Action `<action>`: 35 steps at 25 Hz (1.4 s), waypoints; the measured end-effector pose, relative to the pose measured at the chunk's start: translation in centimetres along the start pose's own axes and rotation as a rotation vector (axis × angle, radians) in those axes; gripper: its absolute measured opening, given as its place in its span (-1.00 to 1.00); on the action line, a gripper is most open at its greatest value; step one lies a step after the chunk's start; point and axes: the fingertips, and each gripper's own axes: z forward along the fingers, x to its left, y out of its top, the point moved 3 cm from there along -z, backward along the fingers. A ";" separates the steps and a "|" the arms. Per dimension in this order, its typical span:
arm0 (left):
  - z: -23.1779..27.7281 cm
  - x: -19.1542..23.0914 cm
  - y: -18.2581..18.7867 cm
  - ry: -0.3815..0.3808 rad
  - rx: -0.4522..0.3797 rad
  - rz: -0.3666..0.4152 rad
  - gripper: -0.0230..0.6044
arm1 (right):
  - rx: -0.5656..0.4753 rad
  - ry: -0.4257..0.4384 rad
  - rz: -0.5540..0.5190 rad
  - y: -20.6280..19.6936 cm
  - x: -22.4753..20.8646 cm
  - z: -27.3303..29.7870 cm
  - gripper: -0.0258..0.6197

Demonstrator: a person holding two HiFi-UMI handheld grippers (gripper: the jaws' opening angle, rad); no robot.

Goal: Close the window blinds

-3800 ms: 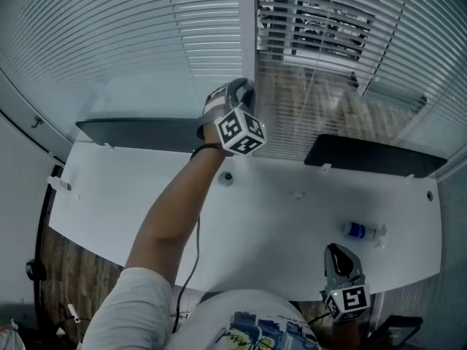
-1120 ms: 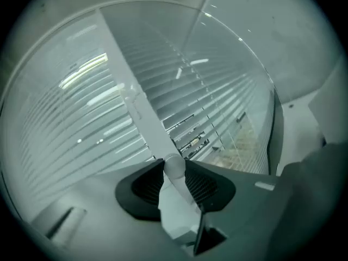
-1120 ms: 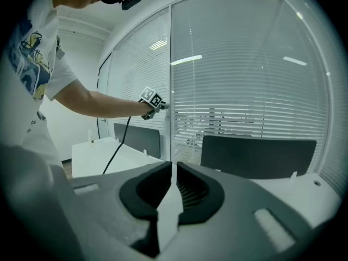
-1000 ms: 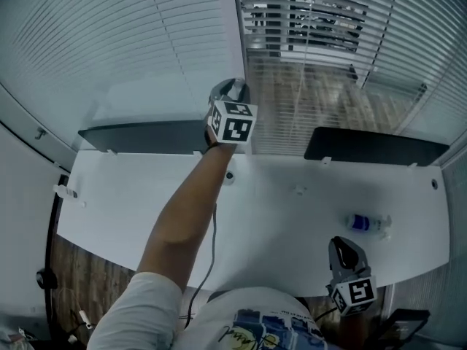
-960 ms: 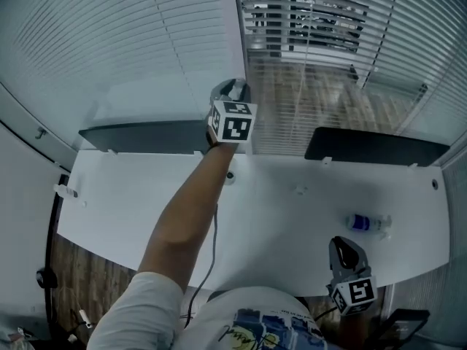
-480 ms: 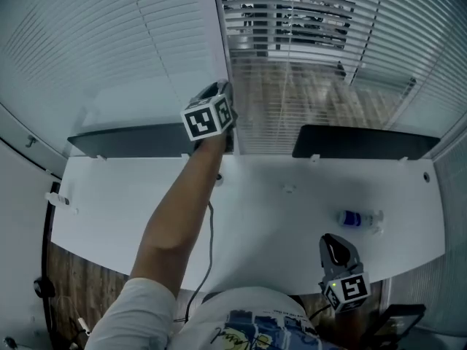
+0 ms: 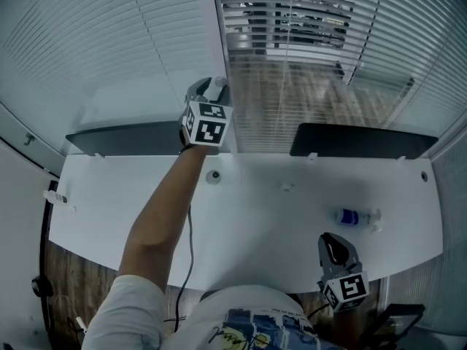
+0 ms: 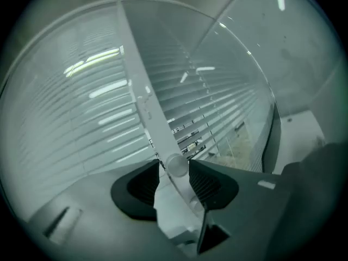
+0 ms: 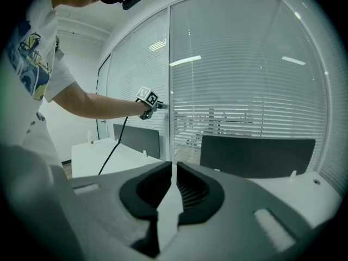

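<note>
The desk (image 7: pixel 277 228) lay mostly open, one bottle (image 7: pixel 355 216) at three o'clock. Left panel (image 7: pixel 124 138) stood at eleven, right panel (image 7: pixel 361 141) at one; blinds (image 7: pixel 306 20) walled twelve.

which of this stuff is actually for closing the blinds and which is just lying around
For the job:
- blinds
- round knob on the window frame
- left claw, jaws just opened, the knob between them

Lying about:
- bottle on the desk
- dark desk screens
- right claw, shut, down by the desk edge
</note>
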 end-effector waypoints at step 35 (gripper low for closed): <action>1.5 -1.4 0.1 0.043 0.043 0.475 -0.52 | 0.010 0.010 -0.009 0.3 0.3 0.5 -0.83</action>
